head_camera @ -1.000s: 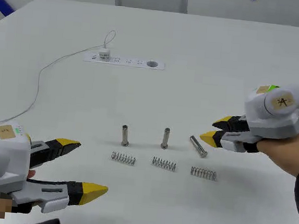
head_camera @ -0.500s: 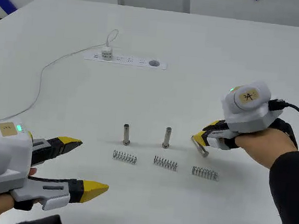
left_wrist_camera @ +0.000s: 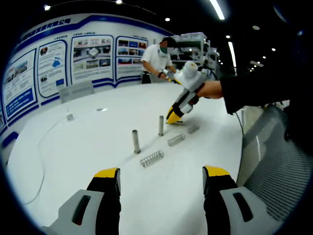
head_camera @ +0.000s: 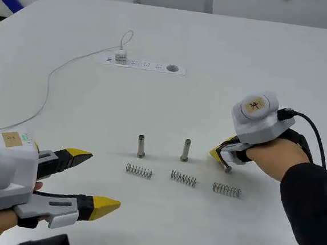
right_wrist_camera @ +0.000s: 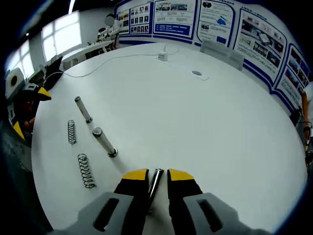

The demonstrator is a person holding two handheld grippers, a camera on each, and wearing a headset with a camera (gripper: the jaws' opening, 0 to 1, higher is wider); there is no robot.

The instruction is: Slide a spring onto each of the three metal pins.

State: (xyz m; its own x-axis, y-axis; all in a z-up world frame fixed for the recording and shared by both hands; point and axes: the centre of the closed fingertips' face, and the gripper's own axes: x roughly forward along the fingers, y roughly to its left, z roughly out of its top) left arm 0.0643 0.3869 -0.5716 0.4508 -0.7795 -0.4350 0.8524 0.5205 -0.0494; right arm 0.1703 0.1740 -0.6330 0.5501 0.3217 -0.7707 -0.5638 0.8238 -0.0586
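Note:
Two metal pins stand upright on the white table (head_camera: pixel 215 58): one pin (head_camera: pixel 141 146) on the left and a second pin (head_camera: pixel 186 149) in the middle. The third pin (head_camera: pixel 226 167) lies flat, and my right gripper (head_camera: pixel 221 155) is shut on it; in the right gripper view this pin (right_wrist_camera: pixel 155 180) sits between the narrow yellow jaws. Three springs lie in a row in front: a left spring (head_camera: pixel 137 170), a middle spring (head_camera: pixel 182 178) and a right spring (head_camera: pixel 227 190). My left gripper (head_camera: pixel 92 180) hangs open at the near left, holding nothing.
A white power strip (head_camera: pixel 140 65) with a plugged-in adapter lies at the back, and its cable (head_camera: pixel 53 73) runs off to the left edge. A person (left_wrist_camera: pixel 159 58) stands beyond the table in the left gripper view.
My right gripper has come down and to the left onto the lying pin and its jaws have narrowed around it. The left gripper has hardly moved.

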